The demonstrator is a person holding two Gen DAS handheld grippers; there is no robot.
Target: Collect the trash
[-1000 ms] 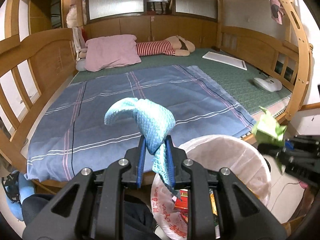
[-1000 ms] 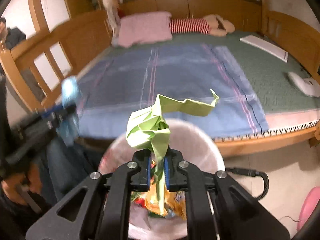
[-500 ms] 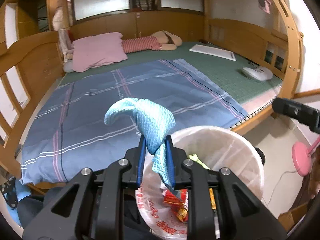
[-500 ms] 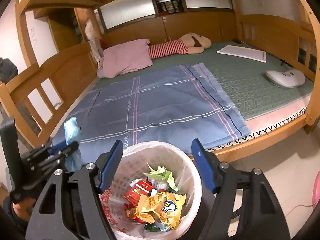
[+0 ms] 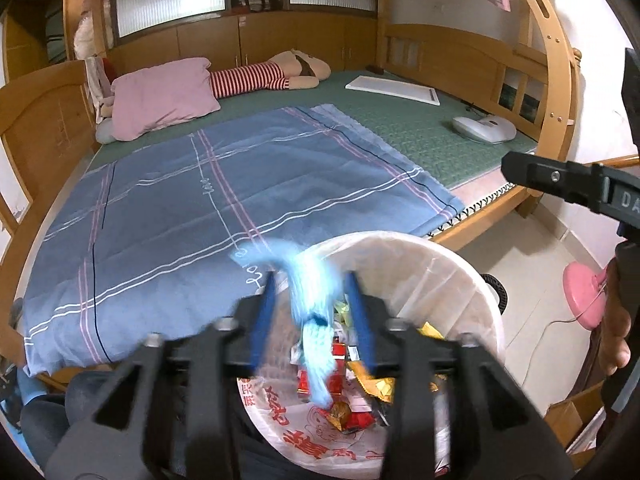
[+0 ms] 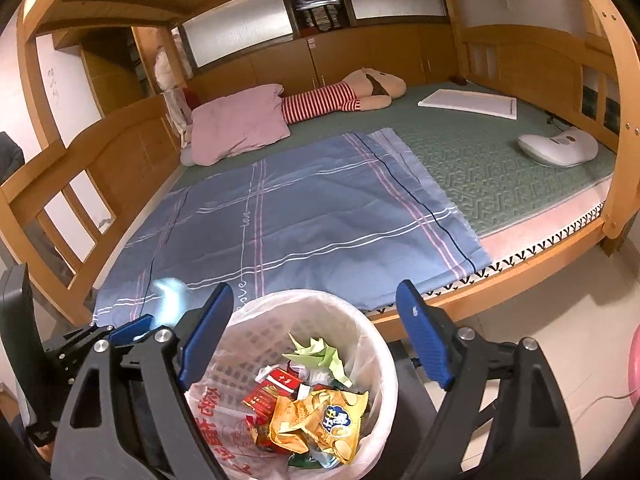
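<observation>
A white bin (image 5: 440, 252) lined with a printed plastic bag stands by the bed, holding snack wrappers. My left gripper (image 5: 312, 320) hangs over its near rim, jaws opening. A light blue cloth wad (image 5: 316, 304), blurred, hangs loose between the blue pads, which stand clear of it. My right gripper (image 6: 314, 338) is over the bin (image 6: 372, 320) with jaws opening wide and nothing between them. The crumpled green paper (image 6: 320, 354) lies on top of the trash. In the right wrist view the left gripper (image 6: 132, 330) and the blue wad (image 6: 172, 300) show at the bin's left.
Behind the bin is a wooden bed with a blue plaid blanket (image 5: 240, 184), a pink pillow (image 5: 164, 100), a striped doll (image 6: 340, 100), a white board (image 5: 392, 90) and a white device (image 6: 556, 146). A pink disc (image 5: 584, 296) and a cardboard box (image 5: 572, 424) are on the floor at the right.
The right jaws opened and let the green paper fall into the bin. The left gripper moved over the bin, and its jaws have now parted from the blue wad.
</observation>
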